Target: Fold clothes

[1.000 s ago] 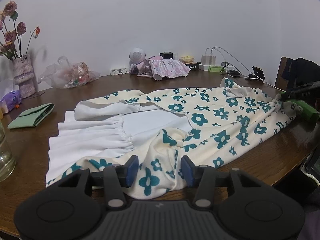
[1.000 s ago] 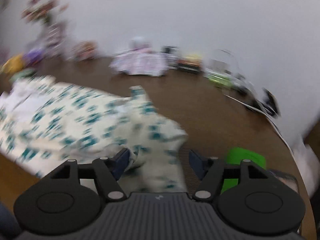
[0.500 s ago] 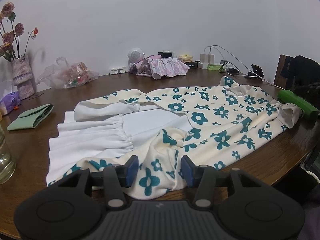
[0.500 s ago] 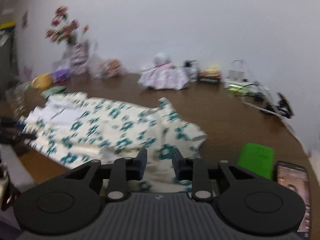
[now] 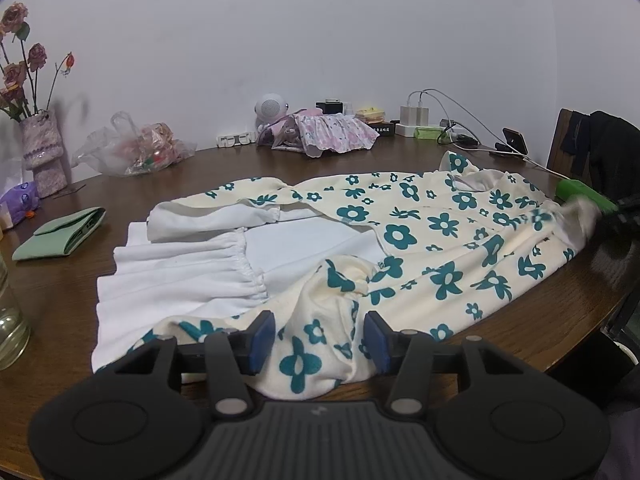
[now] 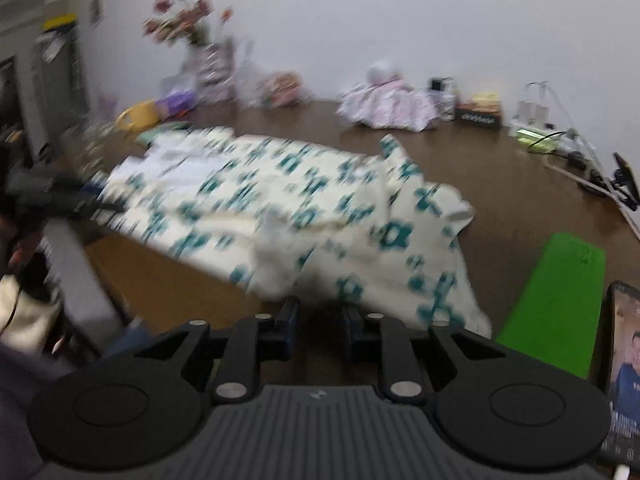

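While the floral dress [image 5: 432, 236] is lying spread on the round wooden table [image 5: 208, 168], turned partly inside out so that its white lining [image 5: 208, 264] is showing, the left gripper [image 5: 316, 338] is hovering at the near hem with its blue-padded jaws spread and a fold of printed cloth bulging up between them; whether the pads are touching that fold cannot be told. The dress's long axis is running across the left-wrist view, from the white gathered end at the left to the printed end at the right, where a green block [image 5: 584, 196] is sitting just beside the cloth. The right gripper [image 6: 319, 326] is working at that opposite end: its jaws are standing close together with a narrow gap, and the blurred edge of the dress [image 6: 320, 216] is reaching down to them, but whether cloth is being pinched cannot be told. The garment is thus stretching between the two grippers, each one nearest to its own end, which suggests that the coming fold is depending on bringing one end over along the long axis. A phone [image 6: 618, 364] is lying beside the green block [image 6: 556, 304].
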